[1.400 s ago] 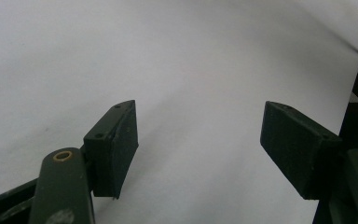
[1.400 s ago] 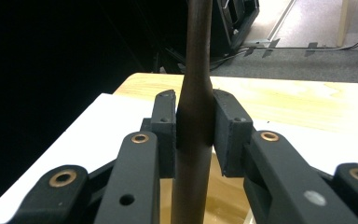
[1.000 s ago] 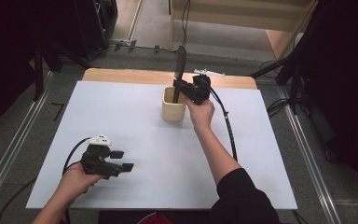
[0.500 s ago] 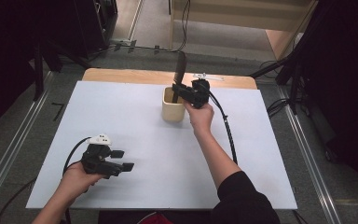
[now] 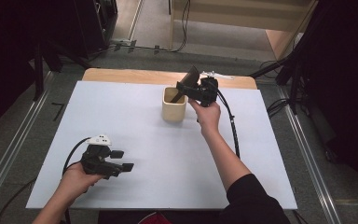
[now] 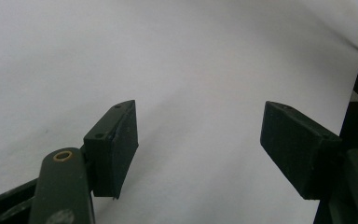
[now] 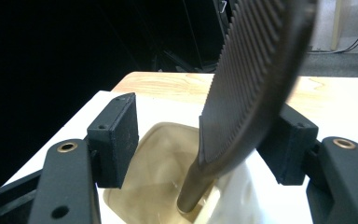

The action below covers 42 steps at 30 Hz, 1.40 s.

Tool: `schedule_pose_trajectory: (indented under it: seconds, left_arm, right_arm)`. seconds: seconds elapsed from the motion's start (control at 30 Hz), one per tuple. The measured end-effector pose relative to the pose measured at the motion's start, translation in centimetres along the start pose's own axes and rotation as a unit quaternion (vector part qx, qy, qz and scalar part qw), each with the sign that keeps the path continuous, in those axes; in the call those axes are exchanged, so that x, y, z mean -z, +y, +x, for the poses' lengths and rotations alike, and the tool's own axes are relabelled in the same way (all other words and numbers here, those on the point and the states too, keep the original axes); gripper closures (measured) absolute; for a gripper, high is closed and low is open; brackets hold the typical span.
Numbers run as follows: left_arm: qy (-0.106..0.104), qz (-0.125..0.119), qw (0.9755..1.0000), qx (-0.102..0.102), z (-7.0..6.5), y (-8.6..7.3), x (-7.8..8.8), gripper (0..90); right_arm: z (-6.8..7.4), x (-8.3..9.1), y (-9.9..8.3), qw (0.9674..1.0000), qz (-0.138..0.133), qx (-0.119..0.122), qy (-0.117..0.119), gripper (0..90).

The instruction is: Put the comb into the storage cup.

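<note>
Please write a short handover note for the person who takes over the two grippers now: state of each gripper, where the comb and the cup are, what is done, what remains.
Right gripper: its fingers have just been opening; the dark comb stands between them, and the left finger is clear of it. Whether the right finger touches it I cannot tell.
Left gripper: open, holding nothing, low over the white table at its near left.
Things: the beige cup stands toward the table's far edge; the comb leans in it, handle end down.
Done: comb is placed in the cup.
Left: probably draw the right gripper back without tipping the comb or cup.
</note>
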State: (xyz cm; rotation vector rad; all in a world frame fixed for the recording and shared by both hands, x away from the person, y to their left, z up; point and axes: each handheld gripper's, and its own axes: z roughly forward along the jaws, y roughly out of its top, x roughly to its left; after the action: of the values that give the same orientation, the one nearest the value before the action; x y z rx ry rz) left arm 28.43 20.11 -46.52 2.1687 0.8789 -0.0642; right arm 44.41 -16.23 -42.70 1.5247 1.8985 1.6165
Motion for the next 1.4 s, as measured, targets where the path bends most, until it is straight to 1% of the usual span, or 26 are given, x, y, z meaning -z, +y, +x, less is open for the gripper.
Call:
schedule_pose_trajectory:
  seconds: [0.13,0.2,0.27,0.3,0.33,0.43,0.53,0.6,0.67,0.83,0.93,1.0,1.07,1.13,1.17,1.23,1.33,1.4]
  left_arm:
    - [-0.001,0.000,1.0000,0.001,0.0,0.0,0.0,28.9]
    - [-0.001,0.001,1.0000,0.000,0.0,0.0,0.0,28.9]
    - [0.000,0.000,1.0000,0.001,0.0,0.0,-0.1,28.9]
    - [-0.001,0.000,1.0000,0.001,0.0,0.0,-0.1,28.9]
    - [-0.001,0.002,1.0000,0.001,0.0,0.0,-0.1,28.9]
    - [-0.001,0.003,1.0000,0.001,0.0,0.1,-0.1,28.9]
    - [0.000,0.000,1.0000,0.002,0.1,0.0,-0.1,28.9]
    - [0.000,-0.002,1.0000,0.004,0.1,0.0,-0.1,28.8]
    - [0.001,0.000,1.0000,0.004,0.1,0.0,-0.1,28.9]
    - [0.000,0.002,1.0000,0.002,0.2,0.1,-0.1,28.9]
    - [0.000,0.002,1.0000,0.002,0.2,0.1,-0.2,28.9]
    - [0.000,0.002,1.0000,0.003,0.2,0.1,-0.2,28.9]
    - [0.000,0.002,1.0000,0.003,0.2,0.2,-0.2,28.9]
    - [0.000,0.002,1.0000,0.003,0.2,0.2,-0.2,28.8]
    - [0.000,0.001,1.0000,0.003,0.2,0.2,-0.2,28.9]
    - [-0.001,0.001,1.0000,0.002,0.2,0.2,-0.3,28.9]
    - [0.000,0.001,1.0000,0.003,0.2,0.2,-0.3,28.8]
    - [0.000,0.000,1.0000,0.003,0.2,0.2,-0.3,28.9]
  right_arm:
    - [-0.3,0.5,-0.1,1.0000,0.002,-0.007,0.002,32.2]
    - [-0.4,0.7,-0.2,1.0000,0.004,-0.007,0.003,32.3]
    - [-0.5,1.0,-0.2,0.9999,0.010,-0.010,0.005,32.2]
    - [-0.6,1.1,-0.2,0.9997,0.015,-0.016,0.010,32.3]
    - [-0.7,1.3,-0.2,0.9996,0.017,-0.023,0.008,32.2]
    - [-1.0,1.8,-0.2,0.9991,0.022,-0.033,0.015,32.2]
    - [-1.1,2.3,-0.3,0.9990,0.029,-0.029,0.018,31.9]
    - [-1.2,2.8,-0.4,0.9986,0.036,-0.029,0.024,31.7]
    - [-1.3,3.1,-0.5,0.9983,0.042,-0.030,0.026,31.6]
    - [-1.5,4.0,-0.8,0.9975,0.055,-0.027,0.036,31.1]
    - [-1.3,4.4,-1.0,0.9967,0.064,-0.019,0.046,30.5]
    - [-1.2,4.7,-1.2,0.9954,0.072,-0.015,0.061,30.2]
    - [-1.0,4.9,-1.4,0.9946,0.079,-0.007,0.068,30.1]
    - [-0.8,5.1,-1.6,0.9936,0.088,0.002,0.071,30.1]
    - [-0.7,5.2,-1.7,0.9935,0.093,0.009,0.066,30.1]
    - [-0.5,5.5,-1.8,0.9930,0.098,0.018,0.064,30.1]
    - [-0.4,5.8,-2.0,0.9919,0.105,0.020,0.069,30.2]
    - [-0.3,6.0,-2.2,0.9916,0.105,0.023,0.072,30.9]
